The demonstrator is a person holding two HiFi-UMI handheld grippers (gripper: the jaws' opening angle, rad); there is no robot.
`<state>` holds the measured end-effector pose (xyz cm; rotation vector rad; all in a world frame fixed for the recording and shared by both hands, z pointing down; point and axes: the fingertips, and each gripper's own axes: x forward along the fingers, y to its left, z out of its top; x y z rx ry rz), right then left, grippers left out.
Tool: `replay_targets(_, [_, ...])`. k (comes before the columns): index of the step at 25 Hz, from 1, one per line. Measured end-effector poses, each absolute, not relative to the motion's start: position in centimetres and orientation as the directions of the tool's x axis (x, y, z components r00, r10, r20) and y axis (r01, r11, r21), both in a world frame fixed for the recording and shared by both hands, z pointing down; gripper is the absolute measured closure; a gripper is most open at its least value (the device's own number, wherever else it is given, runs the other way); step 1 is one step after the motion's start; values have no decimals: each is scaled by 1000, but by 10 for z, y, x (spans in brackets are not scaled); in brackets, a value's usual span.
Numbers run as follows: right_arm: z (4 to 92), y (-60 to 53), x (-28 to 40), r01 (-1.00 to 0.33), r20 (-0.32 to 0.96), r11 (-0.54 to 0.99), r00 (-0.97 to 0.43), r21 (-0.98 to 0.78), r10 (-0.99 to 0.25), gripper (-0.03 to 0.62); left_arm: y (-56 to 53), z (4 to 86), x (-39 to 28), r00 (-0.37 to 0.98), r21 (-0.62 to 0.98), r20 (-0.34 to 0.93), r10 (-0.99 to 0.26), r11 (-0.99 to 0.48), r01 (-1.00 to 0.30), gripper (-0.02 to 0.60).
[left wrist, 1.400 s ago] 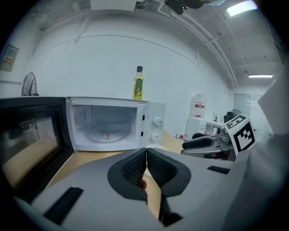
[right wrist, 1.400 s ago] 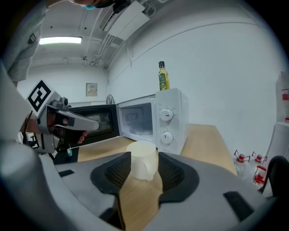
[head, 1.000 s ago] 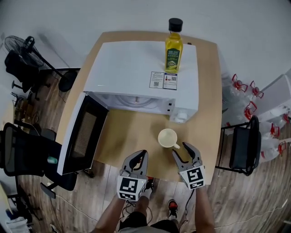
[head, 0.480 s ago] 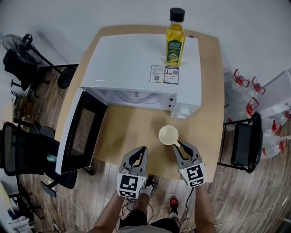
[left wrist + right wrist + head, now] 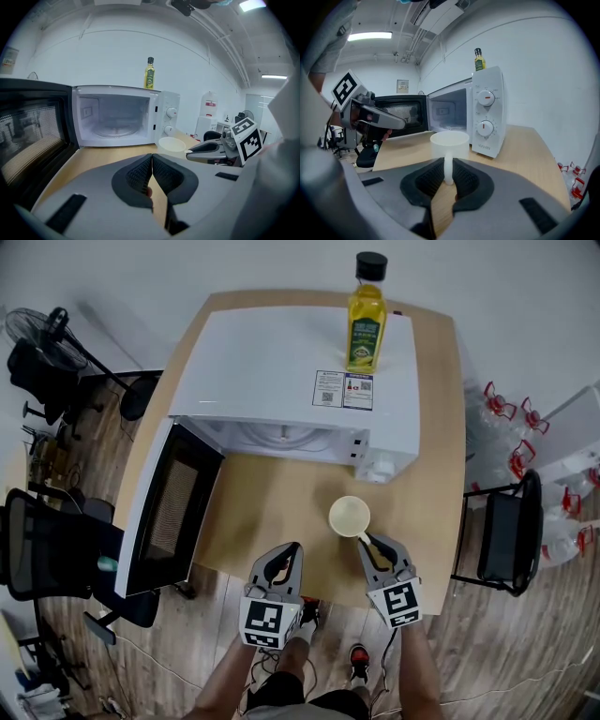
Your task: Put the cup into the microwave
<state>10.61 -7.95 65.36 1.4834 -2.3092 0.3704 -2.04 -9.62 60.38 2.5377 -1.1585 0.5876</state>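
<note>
- Since the right gripper (image 5: 378, 547) has just been closing its jaws and the handle (image 5: 448, 169) now sits pinched between the pads, check that grip before any lift
- Pads bear on the thin handle only, not on the body of the cup (image 5: 449, 142), so I'd expect the cup to want to swing about the pinch line; squeeze firm, keep the gripper's tilt constant
- Cup is upright on the table (image 5: 272, 512), just in front of the microwave (image 5: 300, 381), by its control panel (image 5: 486, 117), looks not lifted yet
- Left gripper (image 5: 151, 161) has its jaws pressed together with nothing in them; it hangs in front of the microwave facing the open cavity (image 5: 115, 119), beside the right one. It sits close to the cup's path, so pull it aside first
- Route, as I judge it: lift just clear of the table, slide across the microwave's front from panel side to cavity side, then straight in
- Door (image 5: 169, 512) is swung wide open at the microwave's far side from the panel; it should not block entry
- Aim for the turntable (image 5: 115, 131), handle facing out so the gripper can back out clean
- Oil bottle (image 5: 366, 320) stands on top of the microwave above the panel side; avoid bumping the housing
</note>
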Motion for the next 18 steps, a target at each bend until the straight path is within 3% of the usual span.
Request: replay_targets(18, [638, -92, 97, -941, 406, 330, -330, -73, -852, 540, -107, 584, -43, 567, 64, 446, -692, -608, -792, 557])
